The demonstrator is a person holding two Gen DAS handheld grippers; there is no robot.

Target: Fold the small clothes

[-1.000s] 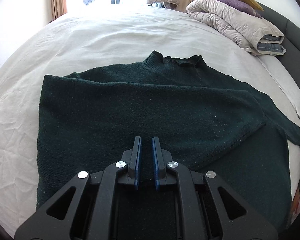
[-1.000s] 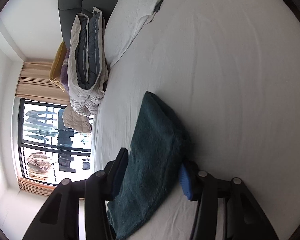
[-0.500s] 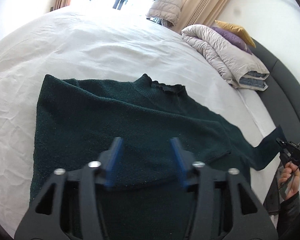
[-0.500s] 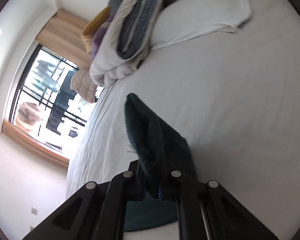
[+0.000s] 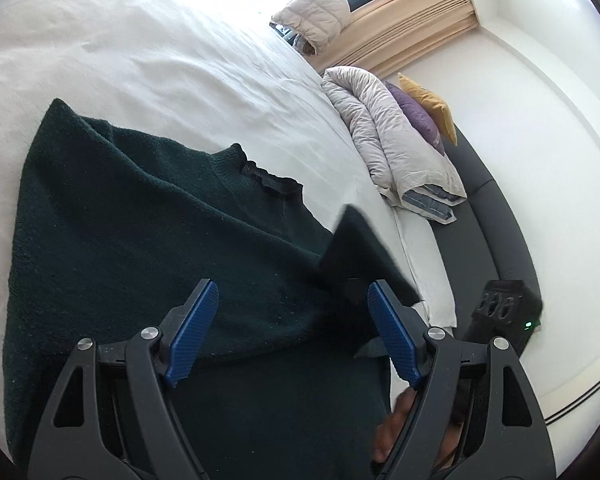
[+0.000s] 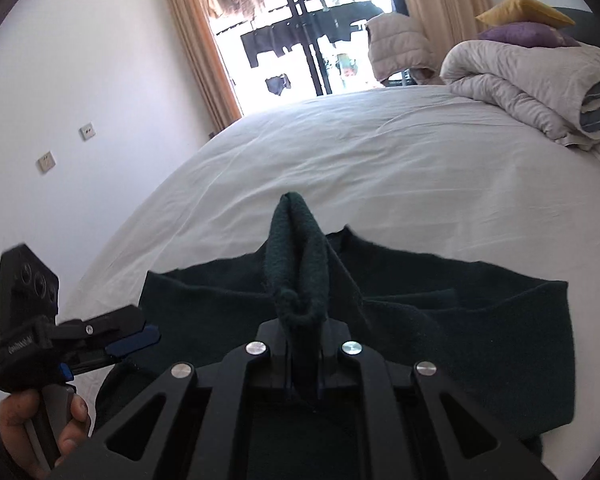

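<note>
A: Status of our claws?

B: Our left claw [image 5: 290, 334] stands apart above the dark green sweater [image 5: 140, 240], gripping nothing. Our right claw [image 6: 304, 344] is clamped on the sleeve cuff [image 6: 296, 264], raised.

A: Sweater location? Legible writing?

B: Spread on the white bed [image 6: 380, 168], open sheet beyond its collar [image 5: 268, 176]. Lettering on the left claw's side is unreadable.

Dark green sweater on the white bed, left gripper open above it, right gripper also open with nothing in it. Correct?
Not quite. The right gripper is shut on the sweater, pinching its sleeve cuff, as the right wrist view shows. The left gripper is open.
</note>
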